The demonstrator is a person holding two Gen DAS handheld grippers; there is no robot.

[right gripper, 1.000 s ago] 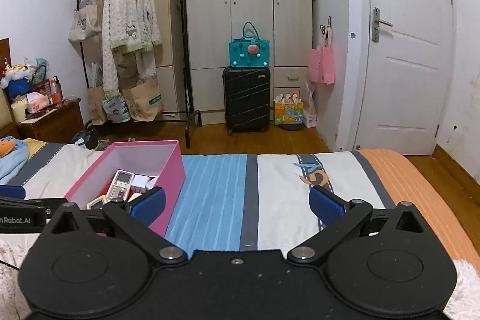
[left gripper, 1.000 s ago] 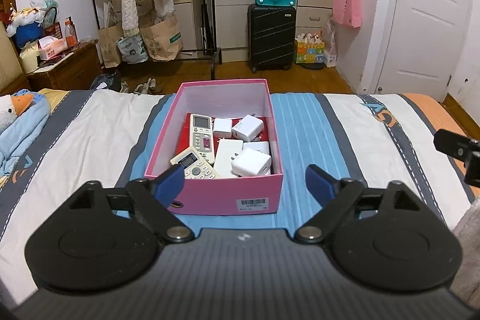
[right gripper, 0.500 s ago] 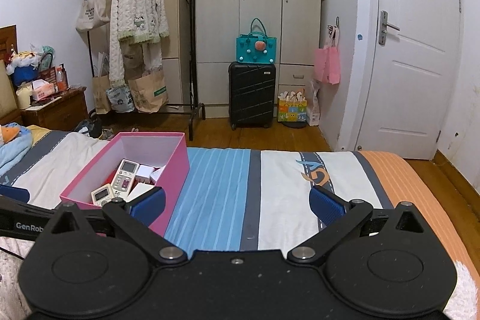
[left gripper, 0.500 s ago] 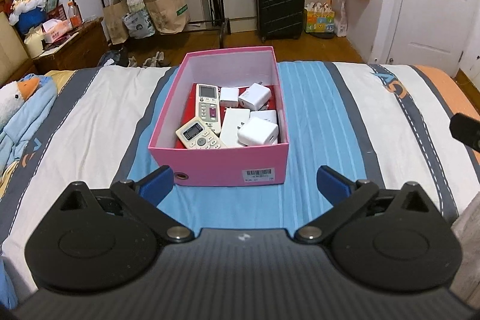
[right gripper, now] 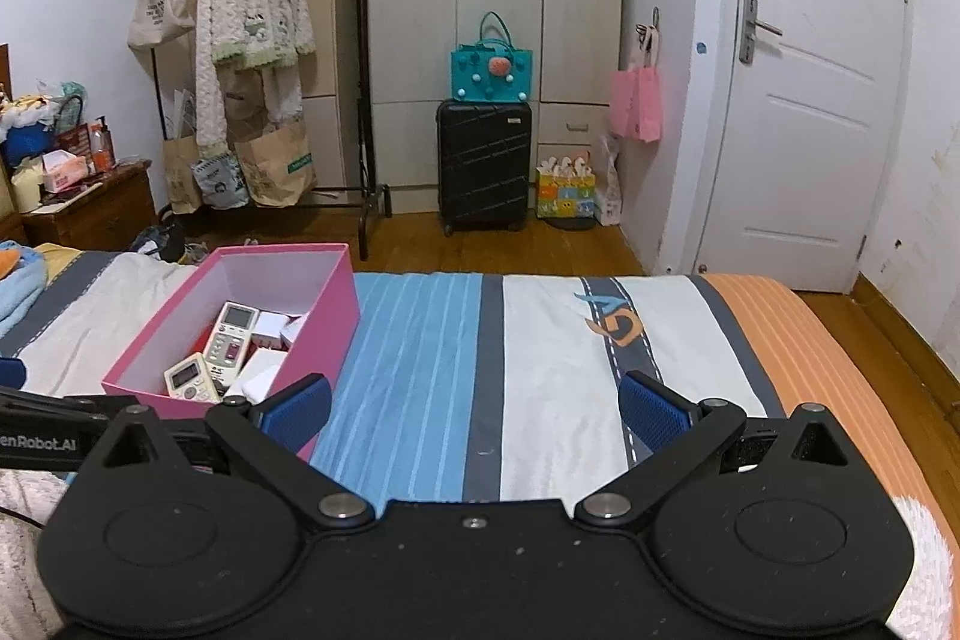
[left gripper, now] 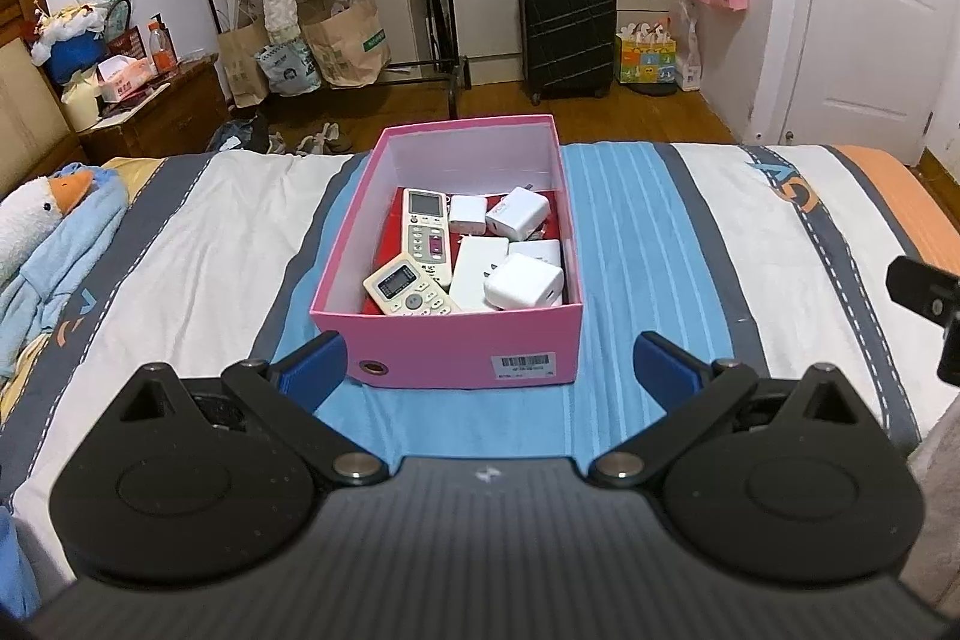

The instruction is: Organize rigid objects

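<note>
Remote controls and white chargers lie together inside the pink box [left gripper: 447,349], which sits on the blue stripe of the striped bedspread [left gripper: 660,232], its barcode-labelled end wall facing the left gripper [left gripper: 489,364]. One long remote [left gripper: 427,233] lies lengthwise along the box's left side; a shorter remote [left gripper: 410,289] rests at an angle at the near left corner, overlapping the long one's near end. To their right lie several white chargers: a small one [left gripper: 467,213] and a larger one [left gripper: 517,213] toward the far end, a flat white adapter [left gripper: 473,271] in the middle, and a cube-shaped charger [left gripper: 524,284] at the near right corner. Left gripper: jaws spread wide, nothing between the blue pads, which stand just short of the box's near wall on either side. Right gripper [right gripper: 474,403]: jaws likewise spread wide and empty, over the bedspread to the right of the box, its left pad close beside the box's near right corner. A blue plush toy [left gripper: 42,244] lies at the bed's left edge, well apart from the box.
</note>
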